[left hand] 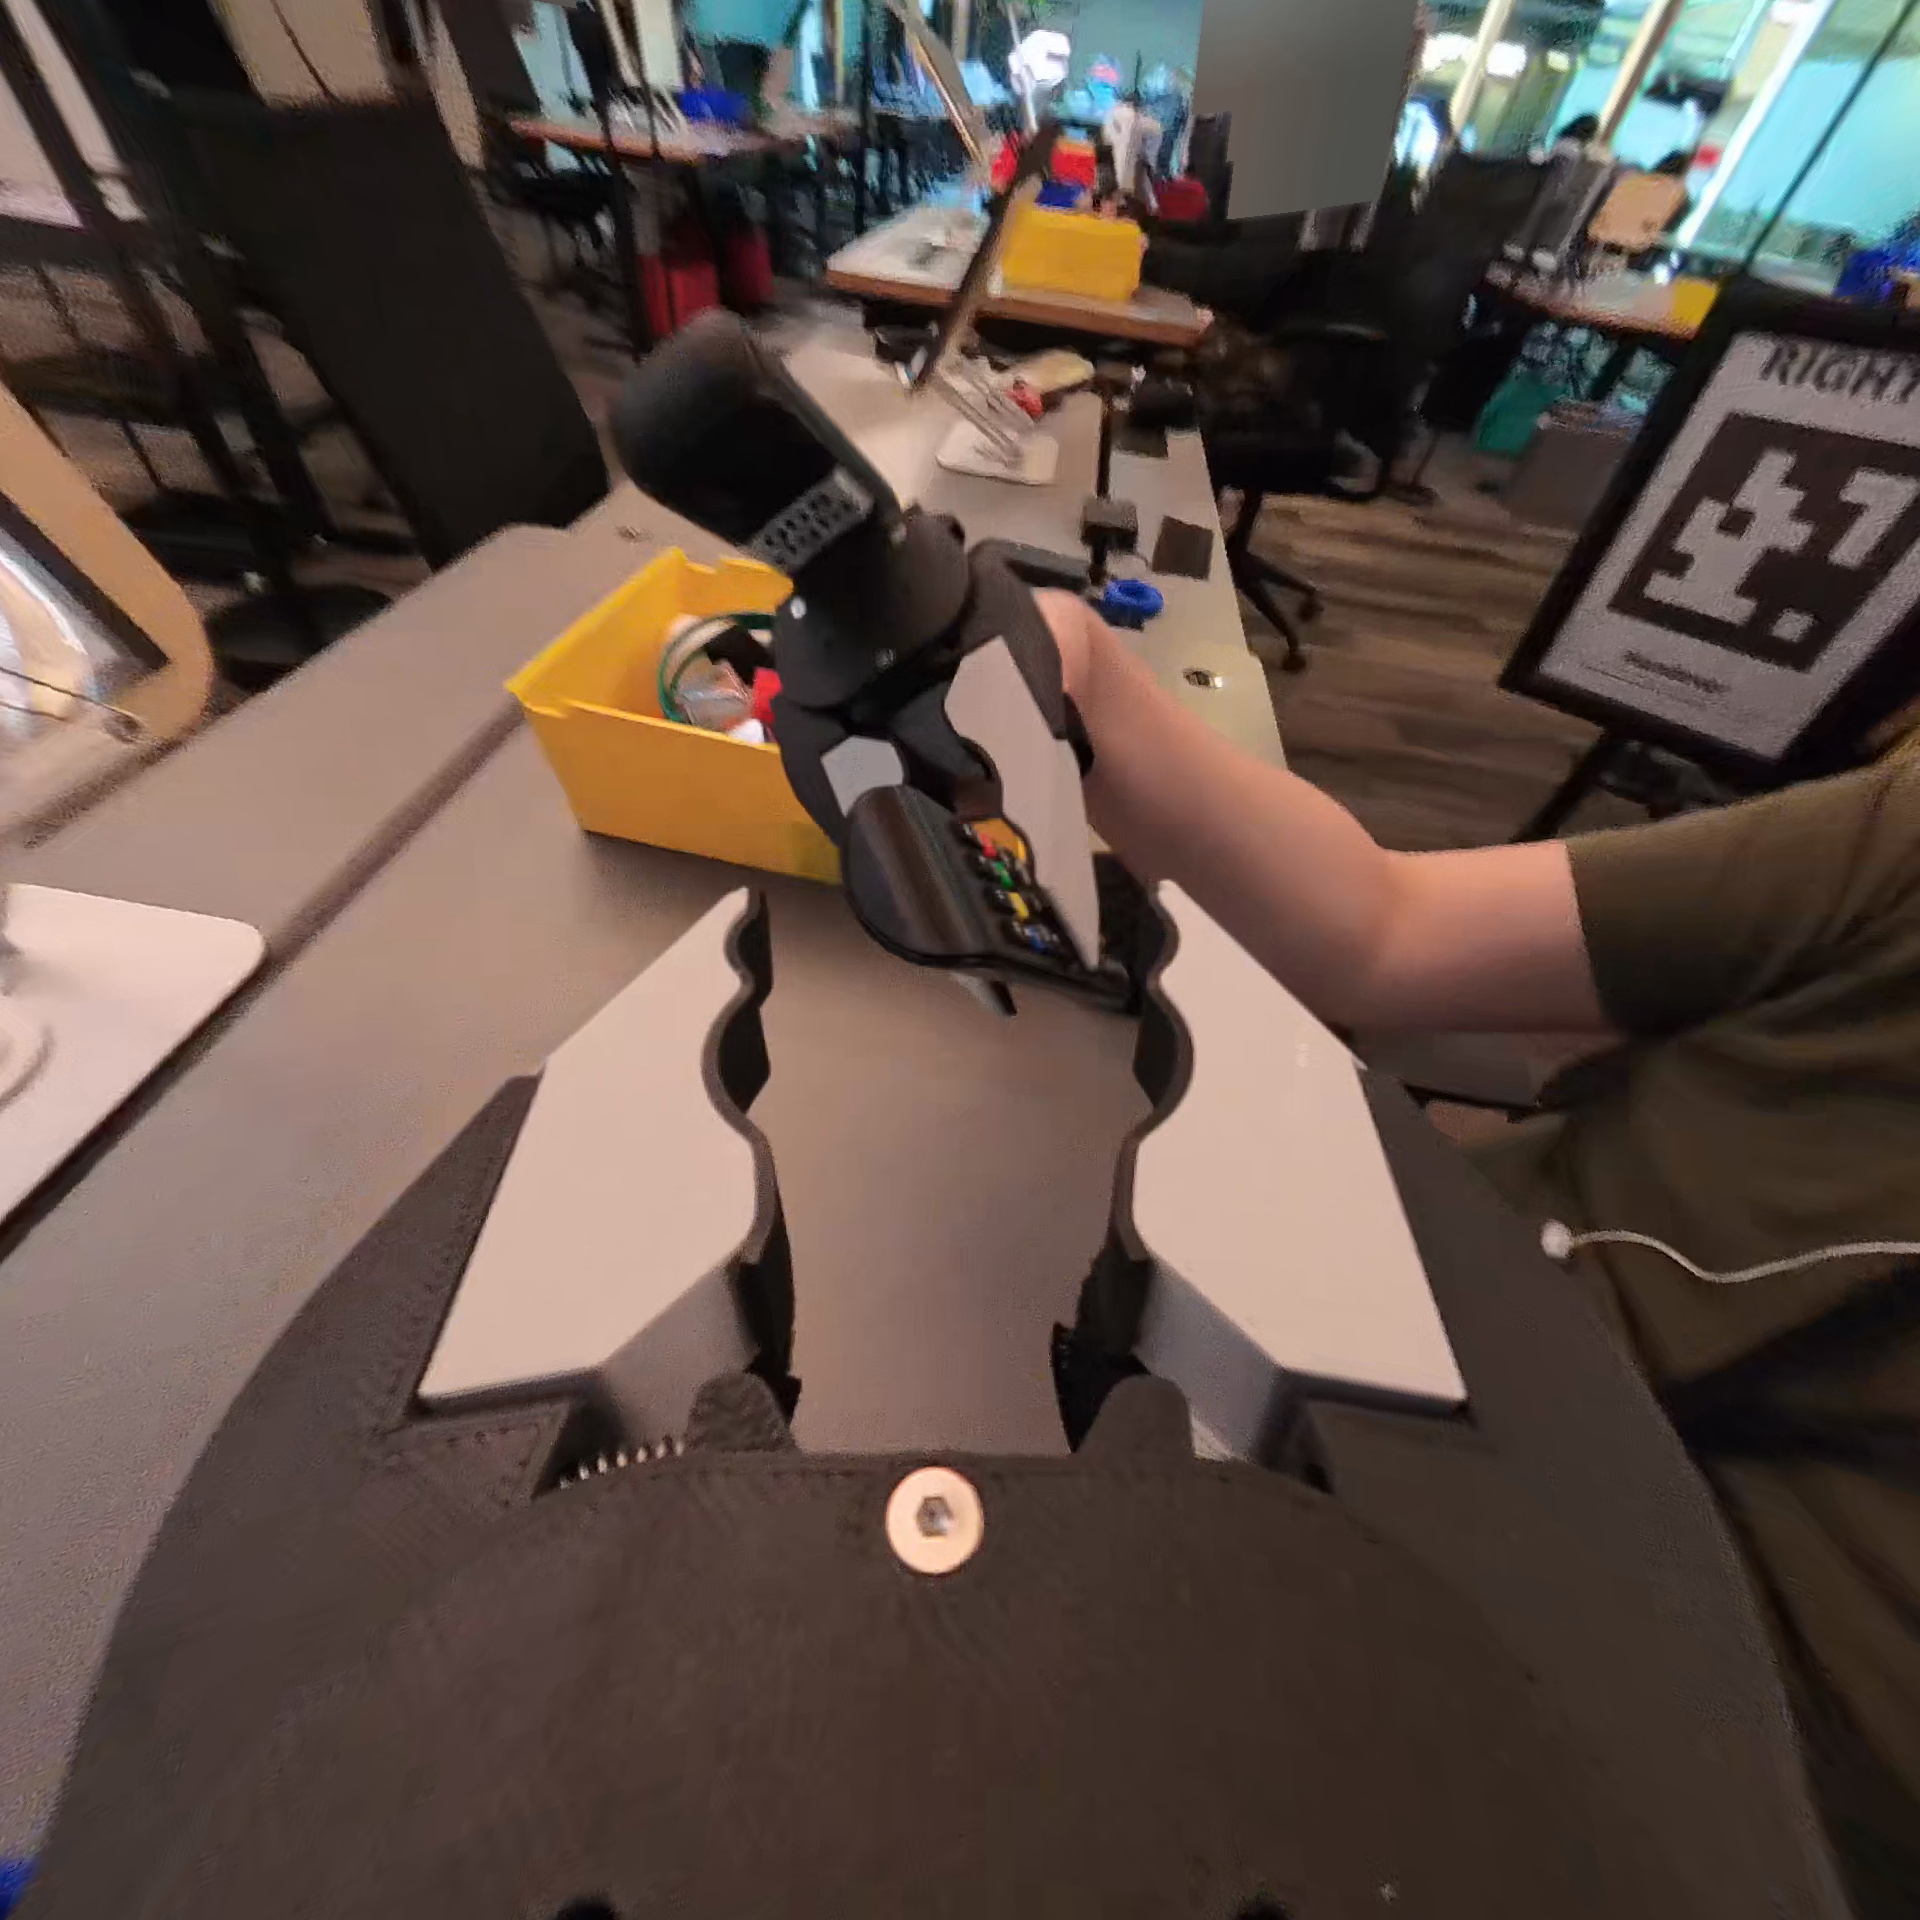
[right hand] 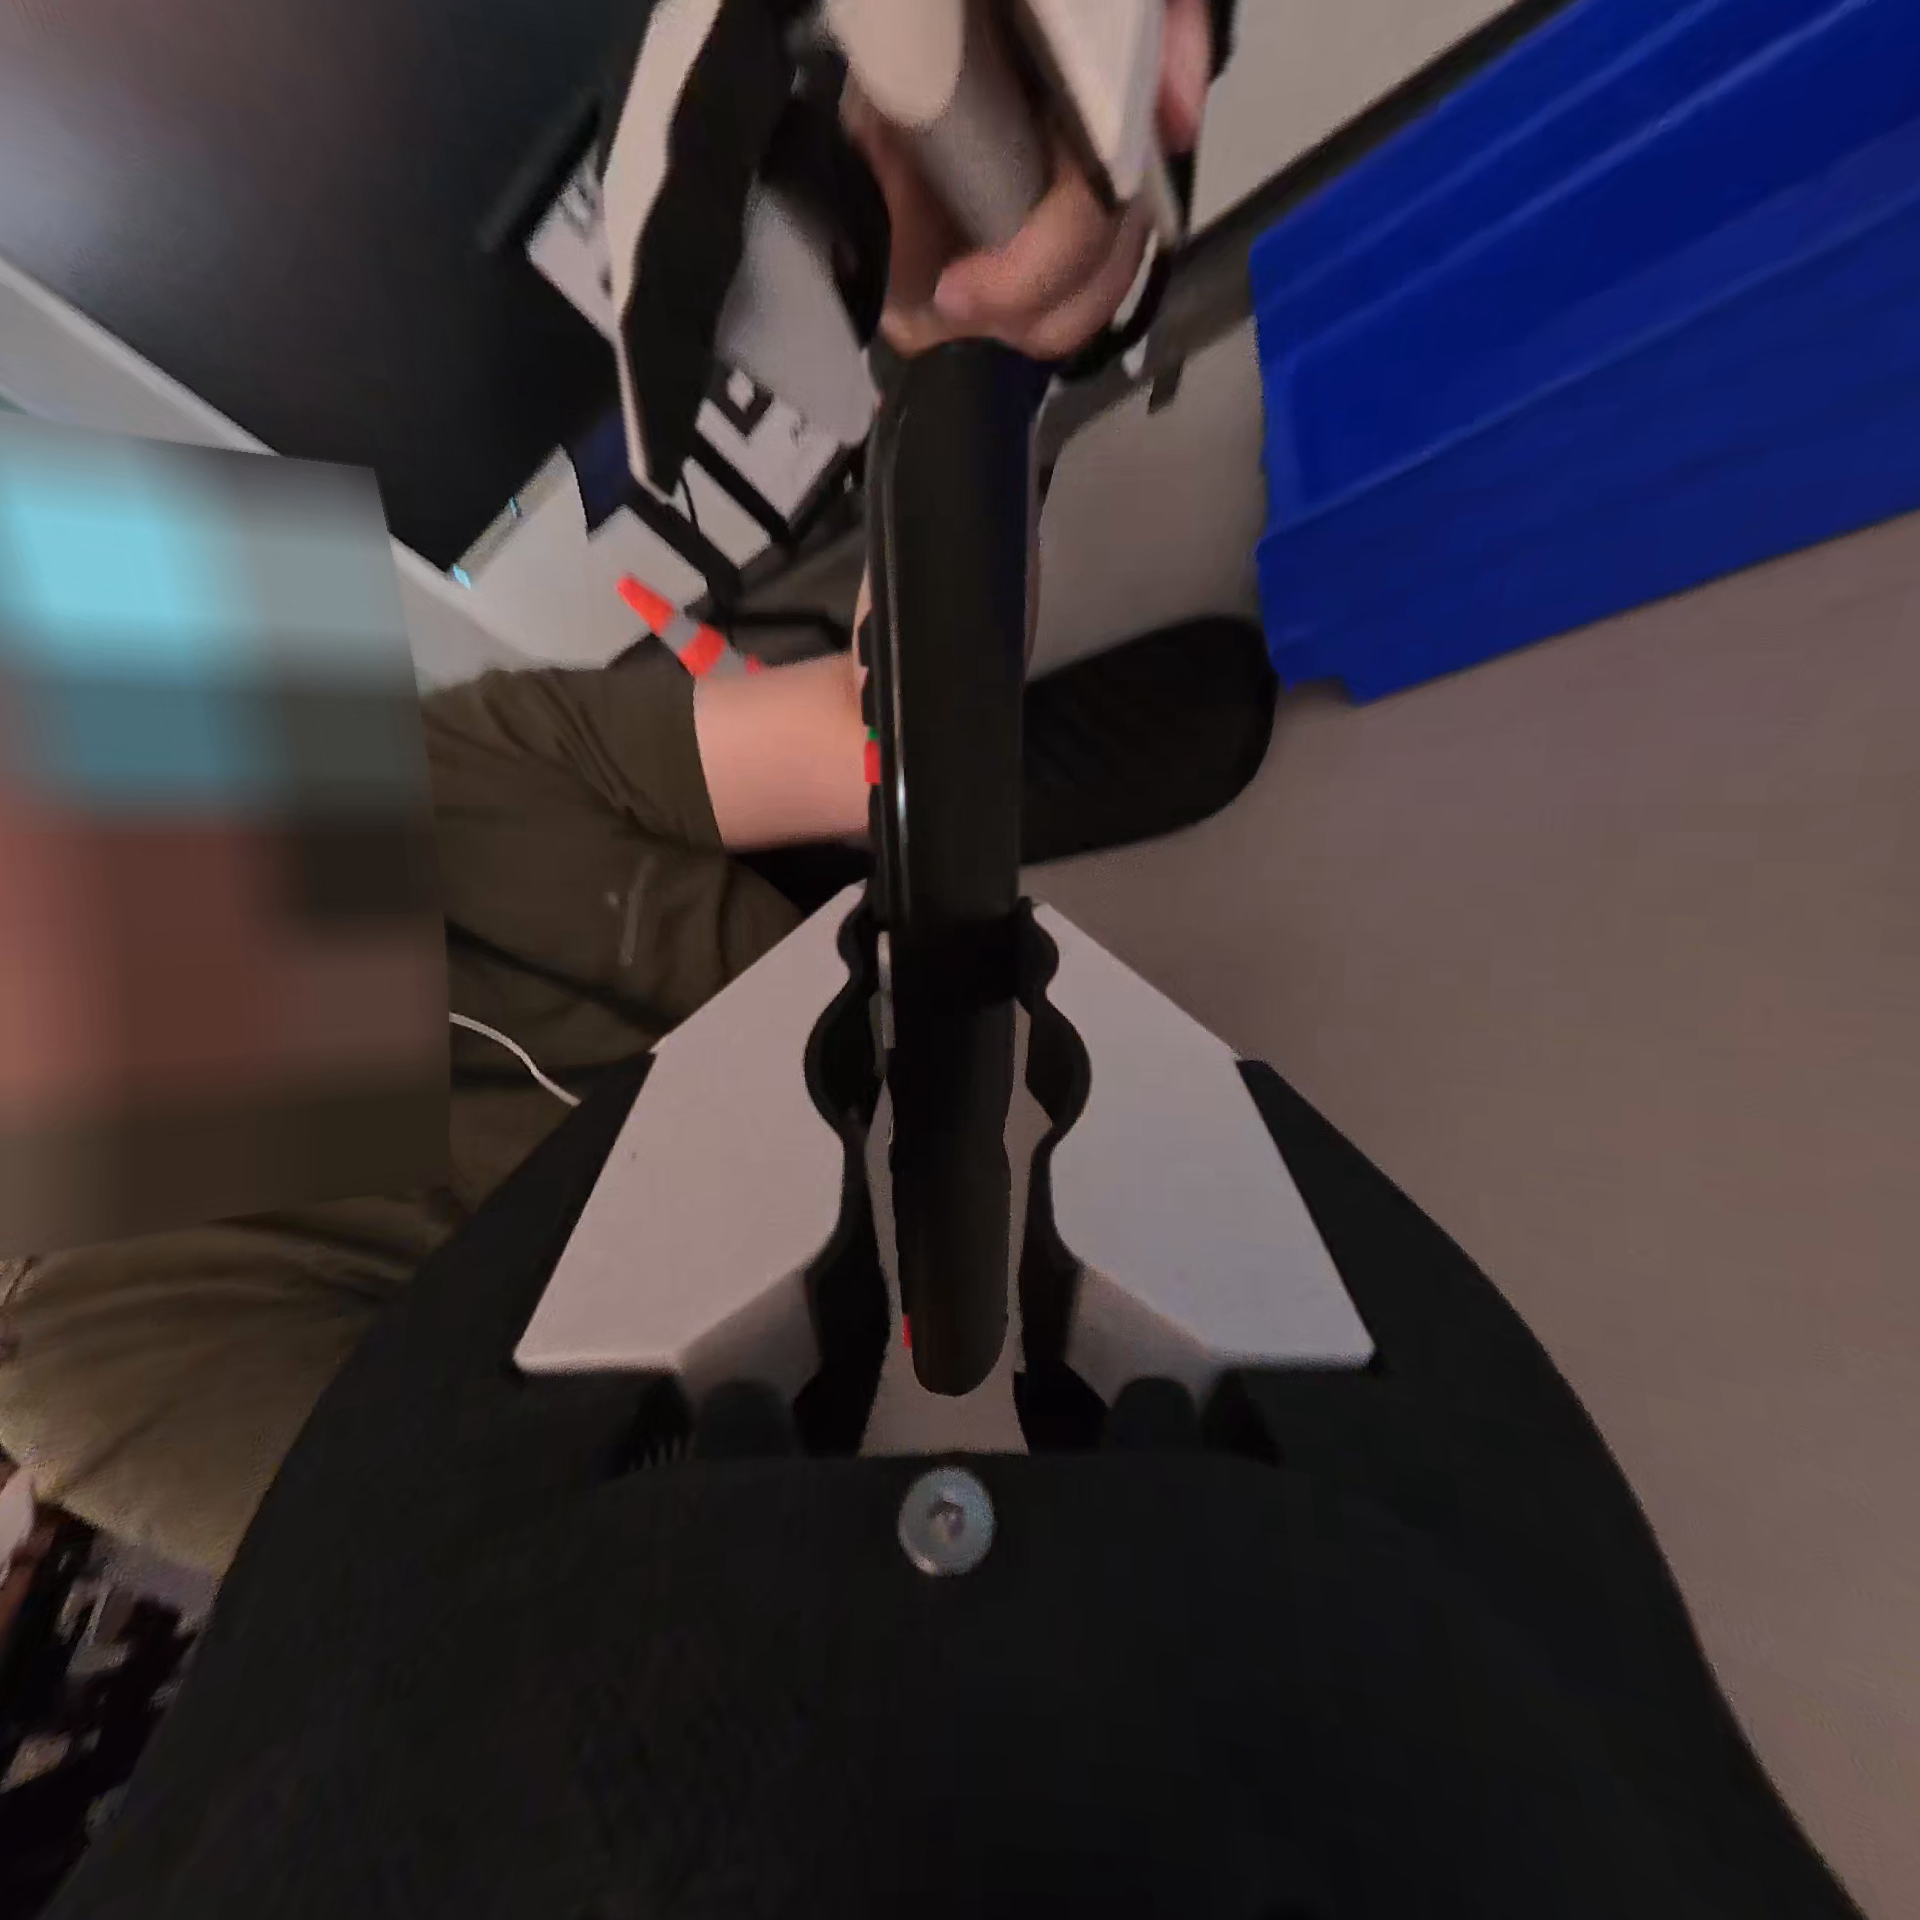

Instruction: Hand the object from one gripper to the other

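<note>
Left tool (left hand: 951, 925) of matt black plastic with rough layered texture and smooth pale grey finger plates, right tool (right hand: 945, 935) alike, remote control (right hand: 951, 727) of black plastic with slight sheen, yellow bin (left hand: 634, 769) of smooth plastic, surface (left hand: 364, 987) matt grey, blue bin (right hand: 1558, 364) of glossy plastic, bright metal screw (left hand: 933, 1520)

one remote control (left hand: 966, 904), one yellow bin (left hand: 665, 758), one blue bin (right hand: 1590, 353), two grippers

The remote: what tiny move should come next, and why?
Probably ease the open left gripper forward around the remote's free end. The right gripper is clamped on the remote, while the left one's fingers stand apart with only table between them.
</note>
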### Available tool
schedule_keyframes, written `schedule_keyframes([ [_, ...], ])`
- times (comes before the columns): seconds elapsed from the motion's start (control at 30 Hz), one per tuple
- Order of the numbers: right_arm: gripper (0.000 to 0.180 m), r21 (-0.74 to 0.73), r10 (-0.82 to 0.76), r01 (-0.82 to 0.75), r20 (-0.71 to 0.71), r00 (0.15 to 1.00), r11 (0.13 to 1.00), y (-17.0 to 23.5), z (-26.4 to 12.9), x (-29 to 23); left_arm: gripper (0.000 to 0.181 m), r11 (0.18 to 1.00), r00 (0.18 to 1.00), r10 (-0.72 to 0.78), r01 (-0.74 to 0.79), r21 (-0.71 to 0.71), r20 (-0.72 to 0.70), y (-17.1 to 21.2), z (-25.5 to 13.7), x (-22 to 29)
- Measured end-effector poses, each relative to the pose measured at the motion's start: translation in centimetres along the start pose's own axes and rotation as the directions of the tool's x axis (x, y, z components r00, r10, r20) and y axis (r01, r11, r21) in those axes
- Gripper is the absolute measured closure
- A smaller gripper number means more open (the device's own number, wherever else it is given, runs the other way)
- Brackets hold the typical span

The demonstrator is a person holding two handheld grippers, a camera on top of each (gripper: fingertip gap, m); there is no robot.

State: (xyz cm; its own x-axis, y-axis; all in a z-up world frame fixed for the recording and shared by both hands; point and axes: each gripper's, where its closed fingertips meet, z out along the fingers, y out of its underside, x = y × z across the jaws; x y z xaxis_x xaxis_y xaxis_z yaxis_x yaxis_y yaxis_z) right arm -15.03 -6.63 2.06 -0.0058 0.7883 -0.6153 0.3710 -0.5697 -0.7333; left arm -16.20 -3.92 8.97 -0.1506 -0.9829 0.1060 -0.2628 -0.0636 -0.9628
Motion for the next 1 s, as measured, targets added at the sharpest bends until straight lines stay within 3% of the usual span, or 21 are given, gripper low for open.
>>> schedule_keyframes([
  [0.13,0.157,-0.137,-0.050,0.038,-0.085,0.995,0.990,1.9,0.9,0.5,0.113,0.984,0.990,-0.088,0.069,-0.162,-0.112,3.2,1.8,1.4],
  [0.33,0.157,-0.257,-0.117,0.057,-0.224,0.967,0.965,3.3,1.0,2.5,0.122,0.928,0.979,-0.186,0.147,-0.341,-0.082,7.0,4.1,0.5],
  [0.4,0.157,-0.290,-0.156,0.077,-0.260,0.953,0.954,3.5,1.0,3.0,0.131,0.914,0.978,-0.194,0.154,-0.376,-0.071,7.7,4.6,0.3],
  [0.47,0.157,-0.327,-0.186,0.088,-0.283,0.941,0.941,4.0,0.9,3.3,0.158,0.909,0.969,-0.219,0.161,-0.383,-0.114,7.8,4.9,0.8],
  [0.57,0.157,-0.351,-0.211,0.094,-0.310,0.927,0.932,4.2,0.7,3.7,0.158,0.898,0.971,-0.205,0.138,-0.419,-0.121,8.5,5.0,0.8],
  [0.7,0.150,-0.213,-0.240,0.158,-0.444,0.863,0.964,0.9,-0.9,5.1,0.159,0.907,0.962,-0.270,0.239,-0.346,-0.043,7.6,4.2,-1.7],
  [0.8,0.135,-0.056,-0.294,0.334,-0.623,0.725,0.941,-3.8,-3.9,5.4,0.160,0.899,0.924,-0.382,0.373,-0.230,0.003,6.8,3.2,-4.4],
  [0.9,0.126,0.042,-0.306,0.564,-0.806,0.507,0.824,-8.8,-7.6,3.6,0.160,0.875,0.877,-0.481,0.481,-0.053,0.008,5.2,1.6,-7.0],
  [1.0,0.127,0.124,-0.389,0.776,-0.810,0.440,0.618,-11.8,-7.3,-2.1,0.160,0.822,0.837,-0.546,0.546,0.161,-0.050,2.8,-0.6,-9.0],
])
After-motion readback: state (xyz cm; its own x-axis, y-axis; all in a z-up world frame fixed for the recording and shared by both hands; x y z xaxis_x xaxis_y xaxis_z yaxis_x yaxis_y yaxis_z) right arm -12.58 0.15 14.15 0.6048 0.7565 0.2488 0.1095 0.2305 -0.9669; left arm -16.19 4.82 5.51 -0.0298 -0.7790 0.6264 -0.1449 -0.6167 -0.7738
